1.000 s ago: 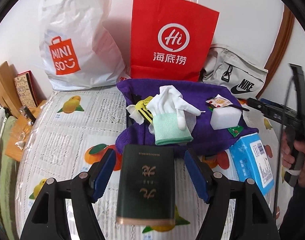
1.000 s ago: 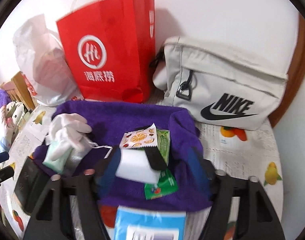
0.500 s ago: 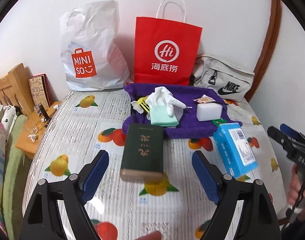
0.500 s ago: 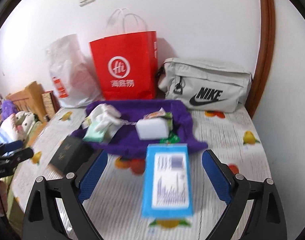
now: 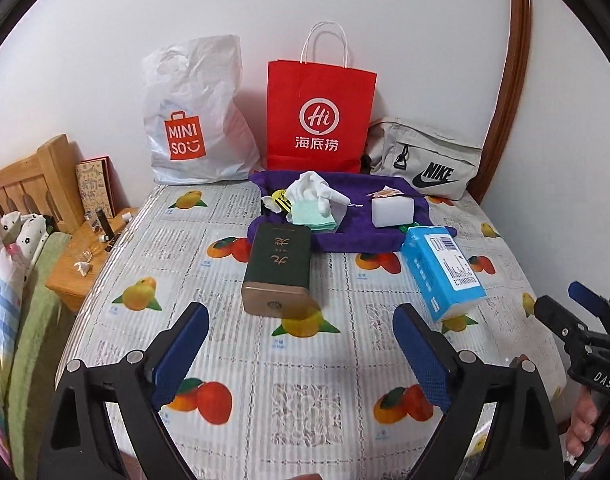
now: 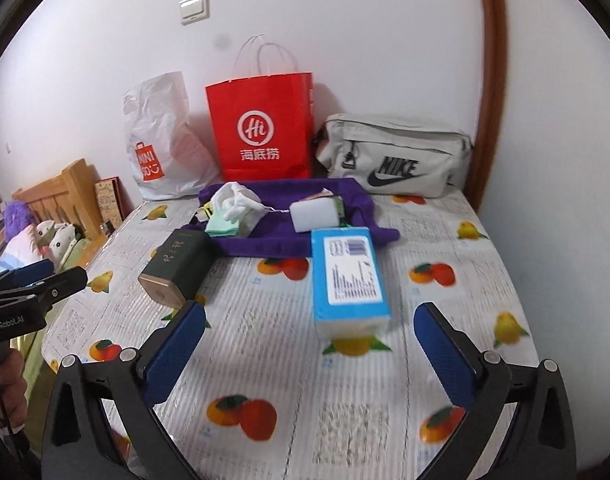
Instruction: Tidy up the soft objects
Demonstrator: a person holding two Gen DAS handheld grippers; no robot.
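Tissue pack [image 6: 347, 276] lies near the table's [image 6: 445, 320] middle, its long axis running straight ahead of the right gripper [image 6: 309, 344], which is nearer than the left gripper [image 5: 301, 344]; both are spread wide and hold nothing.

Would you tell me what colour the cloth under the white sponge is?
Purple; the cloth shows best in the left wrist view.

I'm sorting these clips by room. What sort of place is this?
Most likely a bedroom: a wooden headboard with bedding and a nightstand sit beside the table, with shopping bags against the wall.
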